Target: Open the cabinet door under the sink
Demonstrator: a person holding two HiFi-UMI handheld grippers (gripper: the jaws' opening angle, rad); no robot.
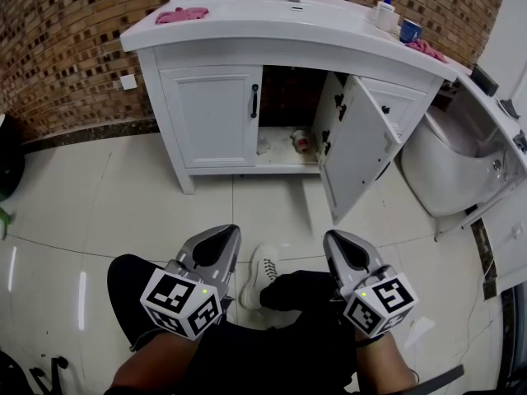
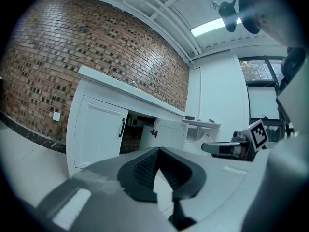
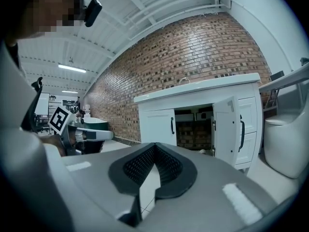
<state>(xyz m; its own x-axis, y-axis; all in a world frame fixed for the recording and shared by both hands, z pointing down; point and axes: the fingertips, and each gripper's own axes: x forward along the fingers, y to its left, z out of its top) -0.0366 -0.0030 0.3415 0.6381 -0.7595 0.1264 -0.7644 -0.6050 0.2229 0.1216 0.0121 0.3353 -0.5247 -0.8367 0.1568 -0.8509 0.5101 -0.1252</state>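
**A:** Where was the cabinet door found?

**B:** The open door [image 1: 356,145] was seen swung outward from the white cabinet [image 1: 169,105] under the sink [image 1: 247,11], so that the dark inside was exposed. The closed door [image 1: 212,118], on the other side of the opening, was fitted with a black handle [image 1: 254,100].

**A:** Was anything noted inside?

**B:** A small object [image 1: 301,141] was seen on the cabinet floor, but it could not be identified.

**A:** How were the grippers held?

**B:** The left gripper [image 1: 224,234] and the right gripper [image 1: 336,239] were held low over the person's lap. Both were pointed toward the cabinet and kept well apart from it.

**A:** And their jaws?

**B:** In the left gripper view, the left gripper's jaws were pressed together with nothing pinched between them. The same was seen of the right gripper in its own view.

**A:** What else was noted?

**B:** A pink cloth [image 1: 183,14] was laid on the countertop, and a toilet [image 1: 449,159] was placed beside the open door.
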